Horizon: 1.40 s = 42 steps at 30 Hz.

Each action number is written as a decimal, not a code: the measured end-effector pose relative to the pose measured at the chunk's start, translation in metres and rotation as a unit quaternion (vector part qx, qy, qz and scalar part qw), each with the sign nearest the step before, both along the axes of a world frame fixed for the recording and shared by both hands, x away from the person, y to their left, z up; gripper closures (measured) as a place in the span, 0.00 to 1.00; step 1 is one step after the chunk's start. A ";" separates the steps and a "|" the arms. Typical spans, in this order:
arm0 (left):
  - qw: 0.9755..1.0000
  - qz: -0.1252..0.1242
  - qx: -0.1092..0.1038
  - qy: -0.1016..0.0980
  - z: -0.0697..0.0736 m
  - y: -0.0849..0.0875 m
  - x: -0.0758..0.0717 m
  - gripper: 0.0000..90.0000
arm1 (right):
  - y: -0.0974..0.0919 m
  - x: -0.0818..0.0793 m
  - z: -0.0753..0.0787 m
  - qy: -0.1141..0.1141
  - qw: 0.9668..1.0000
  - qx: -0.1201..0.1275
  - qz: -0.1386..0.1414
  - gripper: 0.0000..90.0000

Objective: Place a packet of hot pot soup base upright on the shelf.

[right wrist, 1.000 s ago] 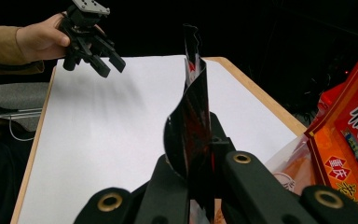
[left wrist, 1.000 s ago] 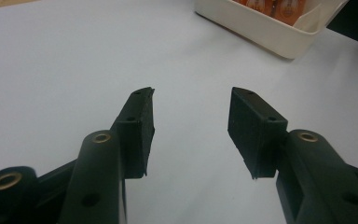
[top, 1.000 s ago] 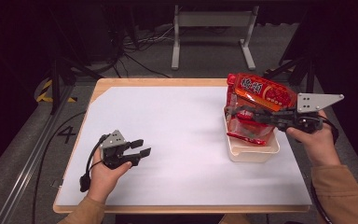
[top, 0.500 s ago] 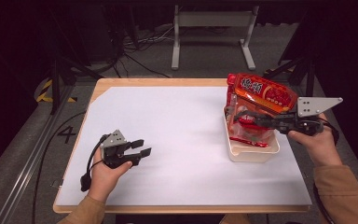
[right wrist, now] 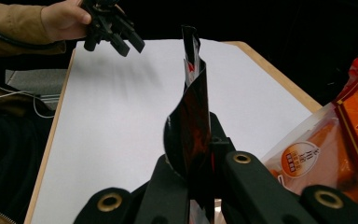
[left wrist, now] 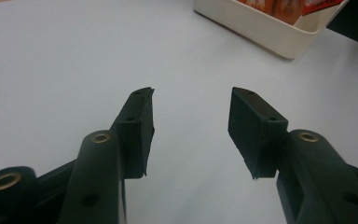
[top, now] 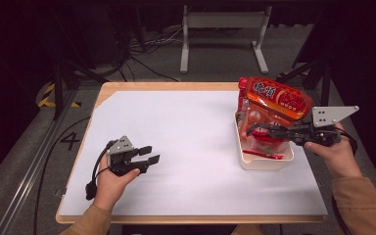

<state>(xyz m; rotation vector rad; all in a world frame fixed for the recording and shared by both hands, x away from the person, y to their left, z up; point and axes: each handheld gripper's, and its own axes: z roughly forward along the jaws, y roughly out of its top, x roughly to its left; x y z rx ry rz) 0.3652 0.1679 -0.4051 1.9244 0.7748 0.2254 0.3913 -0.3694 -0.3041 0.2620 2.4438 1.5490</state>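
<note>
My right gripper [top: 252,130] reaches over a white bin [top: 267,162] at the table's right side. In the right gripper view its jaws [right wrist: 201,156] are shut on the edge of a dark red glossy packet [right wrist: 192,105], which stands upright between them. A large red and orange snack bag [top: 275,98] leans up out of the bin's far end, and other orange packets [right wrist: 328,144] lie beside the held one. My left gripper [top: 151,153] rests at the front left of the table; its jaws [left wrist: 191,126] stand open over the bare white surface.
A white sheet [top: 191,142] covers the wooden table [top: 171,86]. The bin's corner [left wrist: 265,32] shows ahead of the left gripper. Beyond the table are a dark floor, cables and a metal stand [top: 223,29].
The right hand has shifted slightly toward the near side with the packet still gripped. The left hand has stayed where it was.
</note>
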 end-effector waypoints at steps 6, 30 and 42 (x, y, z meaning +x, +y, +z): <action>1.000 0.000 0.000 0.002 0.000 0.000 0.000 0.57 | -0.003 -0.001 -0.005 0.013 1.000 -0.001 0.001 1.00; 1.000 0.005 -0.001 0.007 0.000 0.002 0.001 0.56 | -0.008 -0.003 -0.035 0.051 0.998 -0.017 -0.014 0.95; 1.000 0.003 0.003 0.004 -0.002 0.000 0.001 0.55 | -0.009 -0.009 -0.041 0.075 0.996 -0.026 -0.048 0.78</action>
